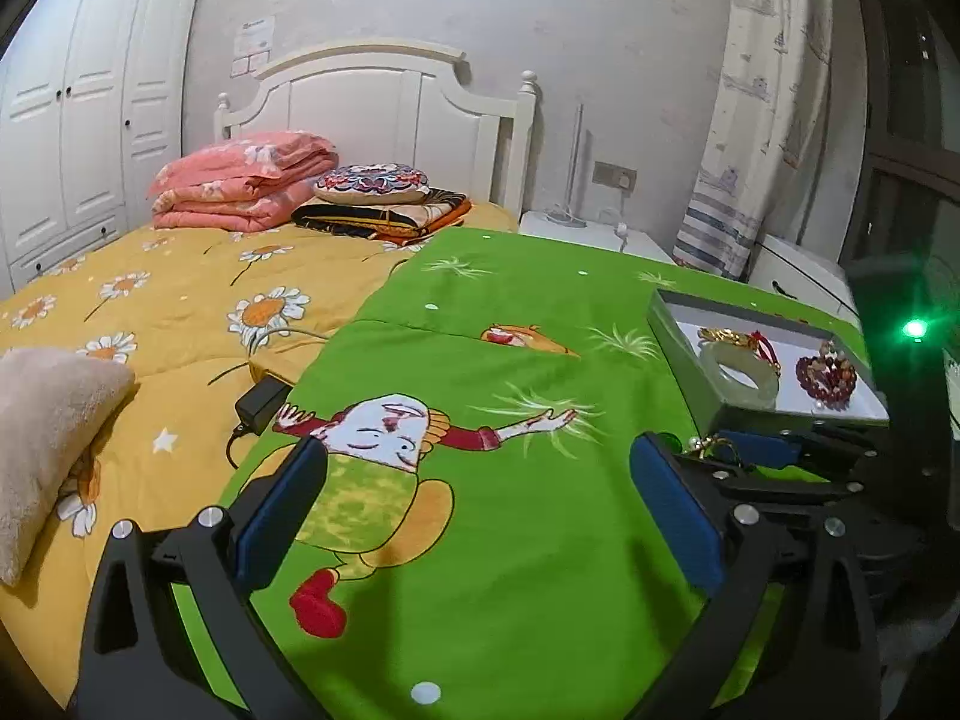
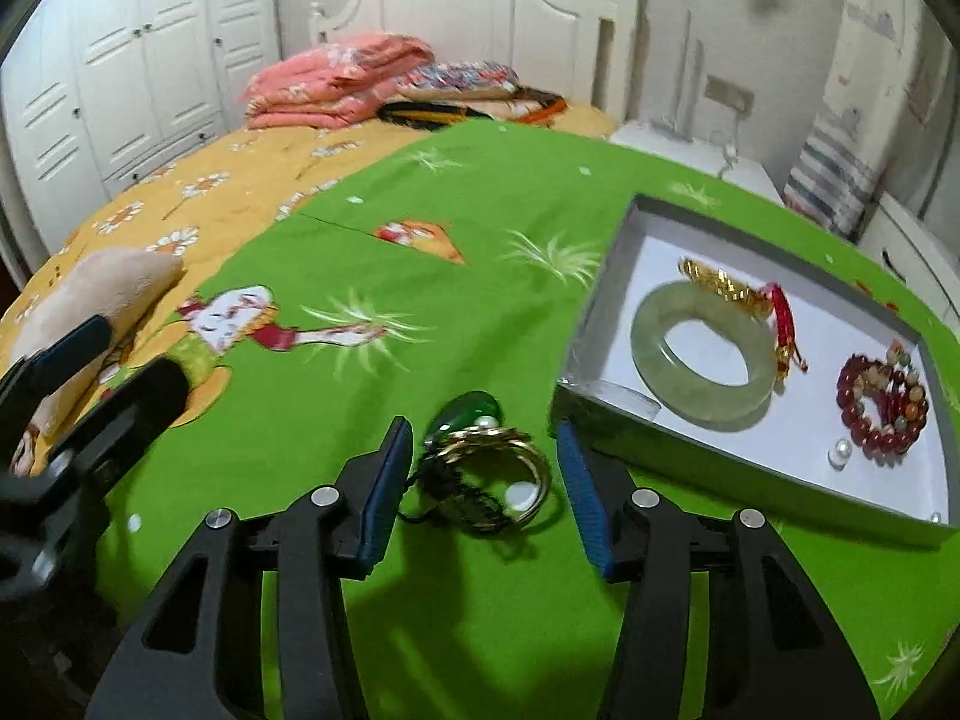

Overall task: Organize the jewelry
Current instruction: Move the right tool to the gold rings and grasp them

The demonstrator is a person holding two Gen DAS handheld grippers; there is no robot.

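Right gripper point(image 2: 485, 468) spread wide, fingers either side of the gold ring and green pendant point(image 2: 480, 462) — box point(image 2: 606, 420) just right; left gripper point(image 1: 474, 516) spread too.

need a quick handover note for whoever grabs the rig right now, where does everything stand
Left hand-held gripper: open, empty, over the green cloth.
Right hand-held gripper: open, straddling the gold ring piece with green stone on the cloth, not yet gripping.
Box: already holds the jade bangle, gold chain, red bead bracelet.
Left: probably grip the ring piece and move it into the box.
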